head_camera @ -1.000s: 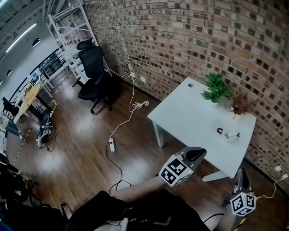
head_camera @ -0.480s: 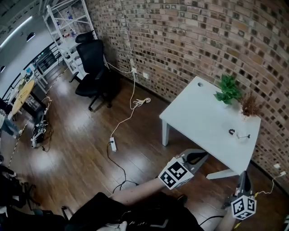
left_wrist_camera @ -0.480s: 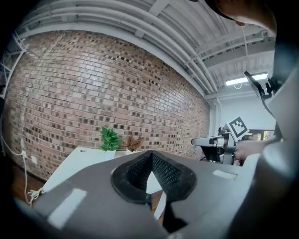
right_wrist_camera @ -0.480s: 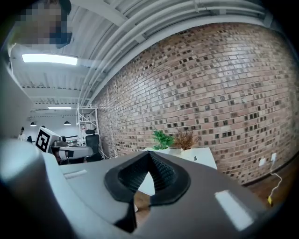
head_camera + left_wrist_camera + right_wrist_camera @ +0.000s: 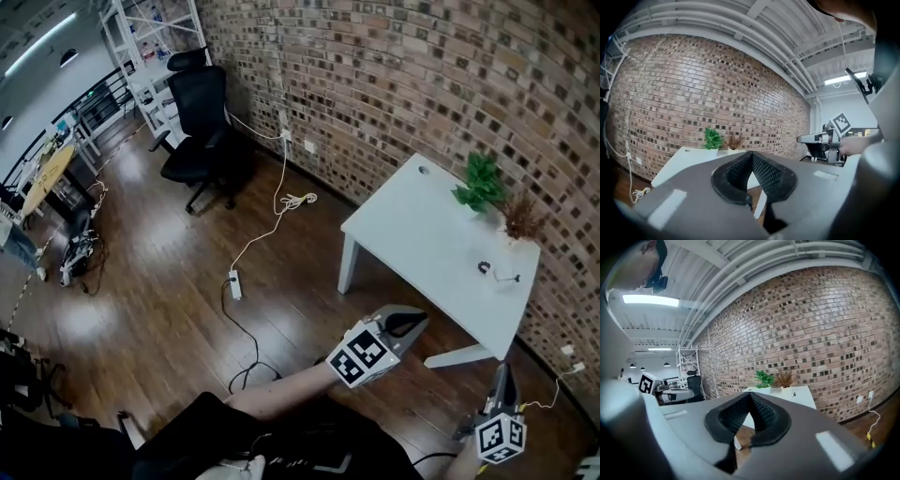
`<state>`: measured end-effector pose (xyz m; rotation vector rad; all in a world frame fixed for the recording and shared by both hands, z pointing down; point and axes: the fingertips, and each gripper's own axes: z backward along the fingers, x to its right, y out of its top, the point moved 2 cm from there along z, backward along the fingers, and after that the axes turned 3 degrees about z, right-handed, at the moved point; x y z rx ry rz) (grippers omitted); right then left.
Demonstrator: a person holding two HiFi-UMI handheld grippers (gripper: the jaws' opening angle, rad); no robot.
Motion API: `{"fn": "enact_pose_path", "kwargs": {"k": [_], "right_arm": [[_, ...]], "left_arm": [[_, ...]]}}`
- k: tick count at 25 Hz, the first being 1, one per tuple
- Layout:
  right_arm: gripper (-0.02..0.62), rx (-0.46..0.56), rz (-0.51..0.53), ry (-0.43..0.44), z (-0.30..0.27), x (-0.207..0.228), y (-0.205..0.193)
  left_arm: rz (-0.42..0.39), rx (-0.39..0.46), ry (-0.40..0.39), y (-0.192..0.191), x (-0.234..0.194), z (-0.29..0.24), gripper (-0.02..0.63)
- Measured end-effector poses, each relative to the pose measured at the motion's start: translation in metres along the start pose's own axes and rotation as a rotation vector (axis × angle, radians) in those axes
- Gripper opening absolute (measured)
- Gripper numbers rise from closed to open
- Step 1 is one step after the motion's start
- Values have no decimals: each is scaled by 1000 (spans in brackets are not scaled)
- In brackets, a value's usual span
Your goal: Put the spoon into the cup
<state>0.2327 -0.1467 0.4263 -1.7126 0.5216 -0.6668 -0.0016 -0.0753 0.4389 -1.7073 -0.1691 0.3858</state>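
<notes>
A white table (image 5: 422, 244) stands against the brick wall, some way ahead of both grippers. On its far right part lie a small dark ring-shaped thing (image 5: 484, 268) and a small pale item with a thin handle (image 5: 506, 278); they are too small to tell cup from spoon. My left gripper (image 5: 410, 322) is held over the wooden floor short of the table, jaws shut and empty (image 5: 752, 154). My right gripper (image 5: 503, 377) is lower right, also shut with nothing in it (image 5: 750, 395). Both point toward the table (image 5: 689, 157) (image 5: 804, 392).
A green plant (image 5: 480, 180) and a dried plant (image 5: 521, 220) stand at the table's back edge. A black office chair (image 5: 202, 117), a white cable with power strip (image 5: 234, 284) and a white shelf (image 5: 150, 47) are to the left on the wooden floor.
The whole view has shifted: the table and chair now sit further right in the head view. Both grippers keep their places in the picture and stay shut.
</notes>
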Motion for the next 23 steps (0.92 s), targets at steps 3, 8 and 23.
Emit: {"fn": "enact_pose_path", "kwargs": {"k": [3,8,23], "right_arm": [[6,17,9,39,17,6,3],[6,25,3,50,38,25,3],[6,55,-6,88,62,33,-3]], "left_arm": [[11,22,12,6,23,4,-6],[29,1,43,3,50,5,-6],[24,-2,78,-5,81,14,-6]]}}
